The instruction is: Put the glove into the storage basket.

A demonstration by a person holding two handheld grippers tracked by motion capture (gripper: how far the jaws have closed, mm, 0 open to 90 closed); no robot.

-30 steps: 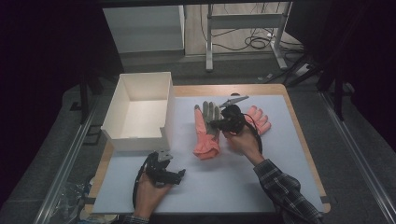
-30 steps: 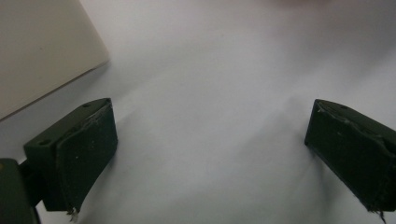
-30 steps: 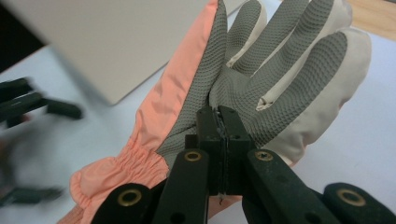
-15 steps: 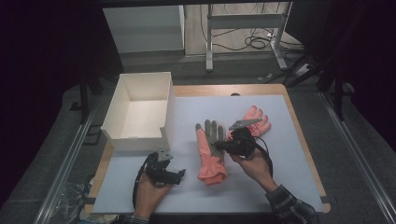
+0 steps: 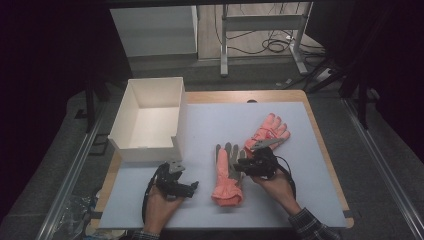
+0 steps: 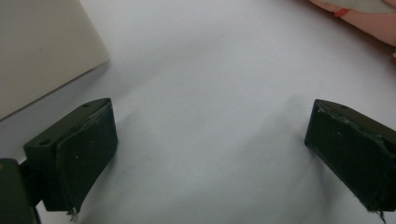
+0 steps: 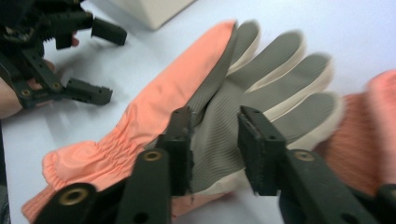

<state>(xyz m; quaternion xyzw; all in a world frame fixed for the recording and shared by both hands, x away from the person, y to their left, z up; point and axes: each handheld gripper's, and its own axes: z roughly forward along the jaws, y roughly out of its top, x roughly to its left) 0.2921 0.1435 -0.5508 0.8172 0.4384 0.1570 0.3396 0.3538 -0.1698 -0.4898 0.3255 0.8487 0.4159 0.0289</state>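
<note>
Two work gloves lie on the pale mat of the worktop: one orange-and-grey glove near the middle of the front edge, cuff toward the person, and a second orange glove just beyond it toward the right edge. The right gripper sits over the nearer glove's grey palm, its fingers partly spread with the palm fabric between them, one finger touching it. The left gripper rests low near the front left corner, its fingers spread wide over bare mat, holding nothing. An open white box stands at the left edge, just beyond that gripper.
</note>
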